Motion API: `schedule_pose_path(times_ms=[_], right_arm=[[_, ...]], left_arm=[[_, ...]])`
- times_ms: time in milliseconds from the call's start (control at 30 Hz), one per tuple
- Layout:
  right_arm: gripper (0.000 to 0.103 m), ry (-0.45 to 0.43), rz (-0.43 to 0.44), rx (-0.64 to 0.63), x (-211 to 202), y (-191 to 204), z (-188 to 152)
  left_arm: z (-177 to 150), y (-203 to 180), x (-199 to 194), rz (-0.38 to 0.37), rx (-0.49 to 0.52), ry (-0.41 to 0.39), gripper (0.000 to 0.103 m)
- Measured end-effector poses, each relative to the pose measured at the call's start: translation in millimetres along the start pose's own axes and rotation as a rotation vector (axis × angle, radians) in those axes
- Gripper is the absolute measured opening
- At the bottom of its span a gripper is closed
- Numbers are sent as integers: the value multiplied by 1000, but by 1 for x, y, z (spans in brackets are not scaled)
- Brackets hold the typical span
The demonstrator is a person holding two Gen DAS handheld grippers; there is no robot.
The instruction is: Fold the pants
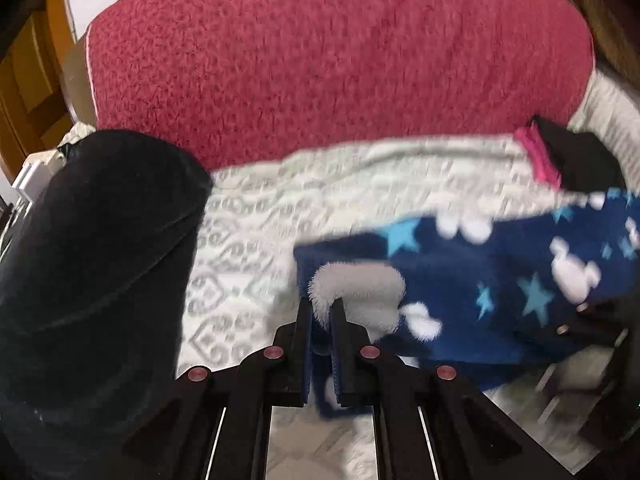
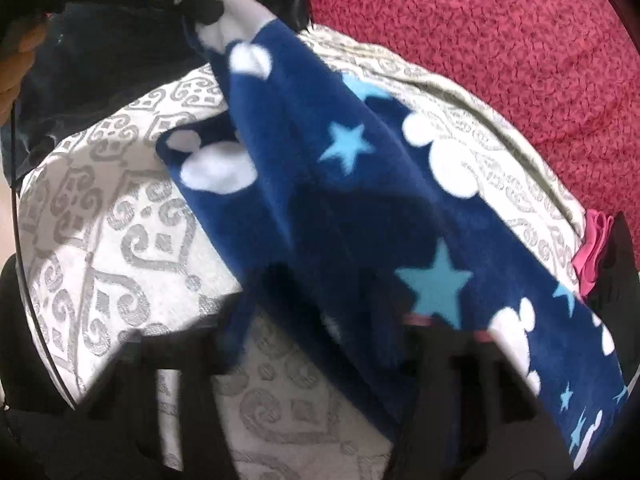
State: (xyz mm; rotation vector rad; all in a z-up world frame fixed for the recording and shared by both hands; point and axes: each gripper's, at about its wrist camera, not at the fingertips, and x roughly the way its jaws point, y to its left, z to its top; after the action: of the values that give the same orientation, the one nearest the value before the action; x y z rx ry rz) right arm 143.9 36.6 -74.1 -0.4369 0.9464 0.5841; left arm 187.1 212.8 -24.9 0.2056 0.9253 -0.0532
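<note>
The pants point(image 1: 480, 276) are fuzzy navy fleece with light blue stars and white mouse-head shapes. They hang stretched between both grippers above a white patterned bedsheet point(image 1: 248, 232). My left gripper point(image 1: 322, 312) is shut on one end of the pants; it also shows in the right wrist view point(image 2: 208, 12) at the top left, gripping the fabric. In the right wrist view the pants point(image 2: 360, 200) drape over my right gripper point(image 2: 332, 320), which is blurred and mostly hidden under the cloth.
A red textured blanket point(image 1: 340, 52) covers the far part of the bed. A black and pink folded garment point(image 1: 560, 156) lies at the right. A large black cloth mass point(image 1: 92, 260) fills the left. A wooden door point(image 1: 28, 80) stands far left.
</note>
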Motion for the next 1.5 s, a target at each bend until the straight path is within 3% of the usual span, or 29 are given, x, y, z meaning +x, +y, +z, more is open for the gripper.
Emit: schedule_pose_path(times_ms=[33, 167, 367, 433, 533, 567, 600, 633, 667, 733, 833, 1067, 1233, 1300, 1333, 1500], right_arm=[[7, 3, -12, -1, 0, -2, 0], [7, -5, 85, 56, -3, -17, -5], [7, -2, 107, 7, -7, -12, -13], [7, -7, 121, 16, -10, -15, -14], [13, 3, 157, 47, -11, -19, -14], [21, 10, 176, 56, -11, -21, -15], [28, 16, 182, 62, -12, -22, -18], [46, 21, 172, 66, -14, -22, -22], [57, 19, 150, 69, -19, -22, -29], [58, -8, 133, 65, -32, -23, -45], [58, -5, 94, 57, -50, -31, -69], [62, -21, 5, 245, -104, -74, -134], [62, -24, -32, 557, -134, -117, -200], [62, -33, 4, 706, -141, -135, -229], [62, -38, 26, 763, -142, -142, -241], [63, -88, 150, 1037, -136, -173, -274]], left_arm=[[-10, 2, 9, 11, -7, 34, 7], [-48, 8, 38, -22, -68, 118, 10], [-62, 13, 31, -46, -105, 96, 14], [-60, 19, 28, -21, -131, 92, 14], [-64, 28, 29, 44, -204, 129, 17], [-69, 30, 28, 44, -247, 148, 22], [-74, 29, 26, 20, -289, 161, 26], [-80, 29, 24, -16, -316, 164, 36], [-86, 25, 21, -70, -343, 164, 47], [-94, 16, 19, -158, -382, 169, 54], [-96, 6, 30, -258, -450, 217, 55], [-84, 14, 51, -278, -667, 207, 60], [-79, 27, 64, -270, -822, 212, 59], [-78, 29, 65, -244, -850, 208, 45], [-78, 28, 65, -227, -850, 213, 29], [-79, 25, 60, -238, -866, 183, 15]])
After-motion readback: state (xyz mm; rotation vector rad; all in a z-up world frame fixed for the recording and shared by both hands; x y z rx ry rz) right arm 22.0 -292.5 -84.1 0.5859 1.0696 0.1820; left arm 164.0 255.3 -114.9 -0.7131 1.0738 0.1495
